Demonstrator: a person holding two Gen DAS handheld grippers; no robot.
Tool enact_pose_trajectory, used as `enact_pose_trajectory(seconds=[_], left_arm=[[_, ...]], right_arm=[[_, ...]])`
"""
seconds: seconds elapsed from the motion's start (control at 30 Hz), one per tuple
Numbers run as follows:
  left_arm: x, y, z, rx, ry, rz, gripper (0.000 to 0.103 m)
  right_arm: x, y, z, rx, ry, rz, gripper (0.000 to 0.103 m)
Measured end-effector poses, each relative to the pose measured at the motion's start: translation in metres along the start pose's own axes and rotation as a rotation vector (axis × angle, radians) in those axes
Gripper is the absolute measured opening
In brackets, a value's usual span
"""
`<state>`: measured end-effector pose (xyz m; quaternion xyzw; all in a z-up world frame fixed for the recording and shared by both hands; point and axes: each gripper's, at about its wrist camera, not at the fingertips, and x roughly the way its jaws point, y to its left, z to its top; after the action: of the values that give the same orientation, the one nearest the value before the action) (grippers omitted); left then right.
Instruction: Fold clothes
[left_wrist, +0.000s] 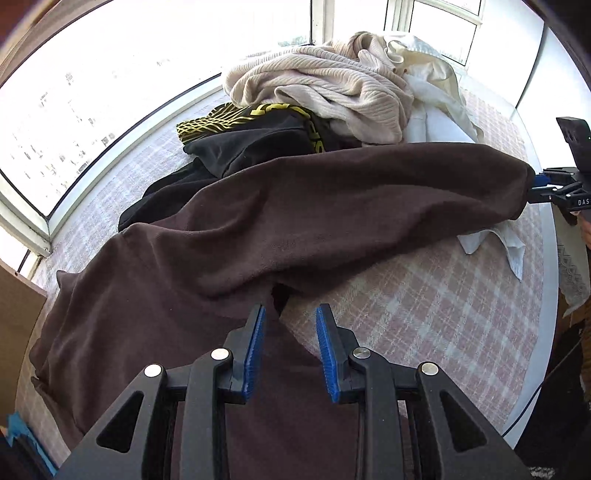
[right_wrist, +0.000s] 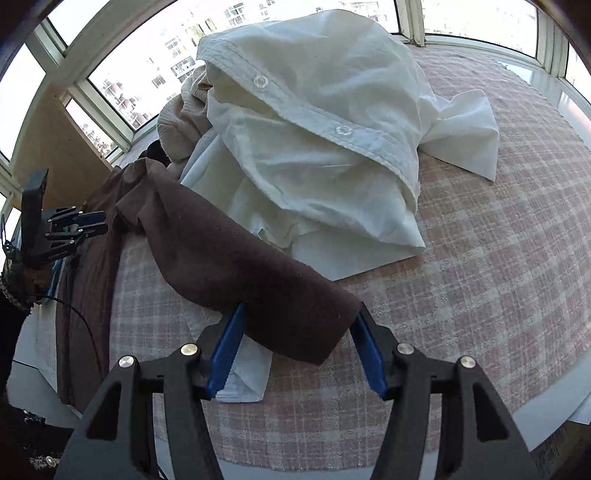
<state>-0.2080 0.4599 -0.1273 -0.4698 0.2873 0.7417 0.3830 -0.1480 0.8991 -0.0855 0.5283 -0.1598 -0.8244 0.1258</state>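
Your brown garment (left_wrist: 295, 206) lies stretched across the checked counter (left_wrist: 424, 314), near the heap of unfolded clothes. Your right gripper (right_wrist: 295, 350) has its fingers apart around one end; that end could sag onto the white shirt (right_wrist: 314, 129) and drag it along. Your left gripper (left_wrist: 290, 350) straddles a fold, fingers narrowly apart; whether they pinch cloth is hard to tell. The garment's near part is cut off below.
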Motion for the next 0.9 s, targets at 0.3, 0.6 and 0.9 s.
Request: enact_pose_trajectory(seconds=[0.3, 0.6, 0.9], left_arm=[[0.031, 0.013, -0.006, 0.054, 0.089, 0.028, 0.009], [0.022, 0.011, -0.012, 0.087, 0.051, -0.051, 0.009], [0.025, 0.017, -0.015, 0.104, 0.102, -0.127, 0.01]], right_arm=[[-0.05, -0.007, 0.054, 0.061, -0.073, 0.133, 0.004], [-0.045, -0.053, 0.083, 0.231, -0.114, 0.007, 0.003], [-0.014, -0.062, 0.088, 0.248, -0.038, -0.052, 0.003]])
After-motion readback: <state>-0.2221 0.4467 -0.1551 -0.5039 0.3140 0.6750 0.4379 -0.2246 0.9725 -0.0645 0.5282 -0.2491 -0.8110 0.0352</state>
